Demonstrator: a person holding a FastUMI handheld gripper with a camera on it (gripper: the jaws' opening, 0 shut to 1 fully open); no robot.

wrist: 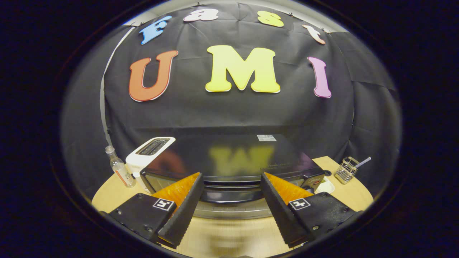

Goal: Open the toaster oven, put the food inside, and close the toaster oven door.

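Note:
A black toaster oven (233,157) with a glossy top stands on the round wooden table (229,236), just ahead of me. I look down on its front edge. A silver bar (229,212), seemingly the door handle, runs across the front between my fingers. I cannot tell whether the door is fully closed. My gripper (231,176) is open, its black and orange fingers (186,200) spread to either side of the oven's front, nothing held. A white plate (325,186) peeks out right of the oven, partly behind my right finger; its contents are hidden.
A white slot toaster (150,152) stands against the oven's left side, with a small clear bottle (120,168) further left. A wire basket (346,171) holding a stick sits at the table's right. Black cloth wall rises behind the oven.

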